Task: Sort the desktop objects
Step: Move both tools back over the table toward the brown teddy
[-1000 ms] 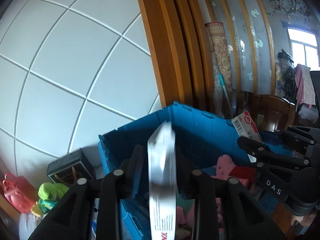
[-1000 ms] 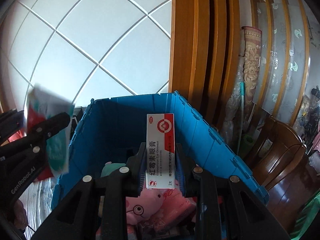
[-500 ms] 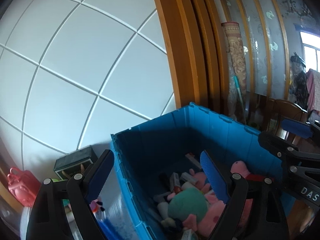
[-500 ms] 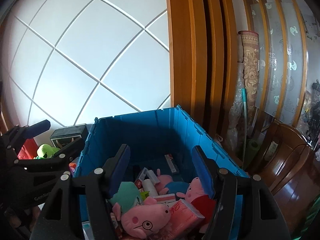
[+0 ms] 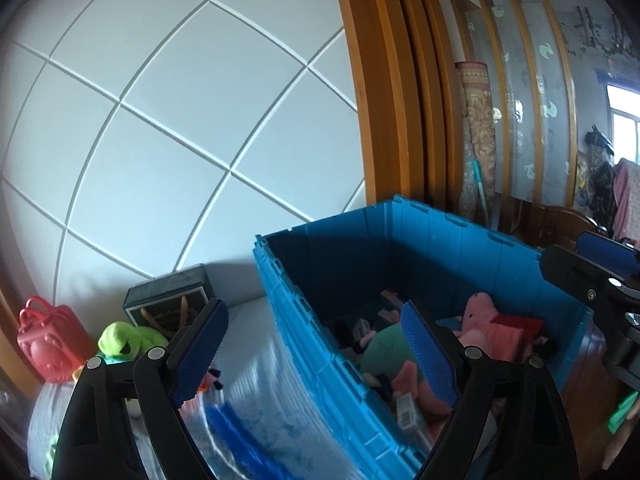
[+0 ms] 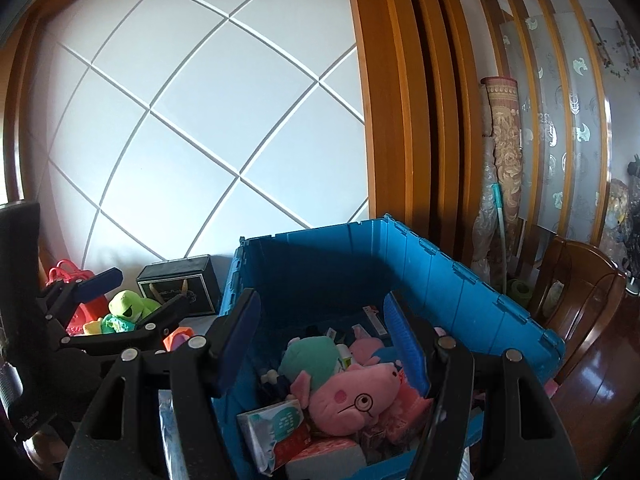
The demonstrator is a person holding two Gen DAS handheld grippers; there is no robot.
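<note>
A blue plastic crate (image 5: 440,248) (image 6: 448,280) stands against the white panelled wall. It holds a pink plush pig (image 6: 352,396), a teal plush (image 6: 312,360), a tissue packet (image 6: 280,420) and several small boxes. My left gripper (image 5: 312,332) is open and empty, straddling the crate's left wall from above. My right gripper (image 6: 320,312) is also open with nothing between its fingers, hanging over the crate's near left part. In the right wrist view, the left gripper (image 6: 138,292) shows to the left of the crate.
Left of the crate sit a black box (image 5: 172,292), a green plush (image 5: 128,336) and a red toy bag (image 5: 48,344) on a plastic-covered surface. A wooden door frame, a rolled carpet (image 6: 504,152) and a wooden chair (image 6: 580,292) stand to the right.
A second ago each gripper was shut on a small white box over the crate. Both jaws have opened and stand empty. Both grippers have drawn back from the crate.
</note>
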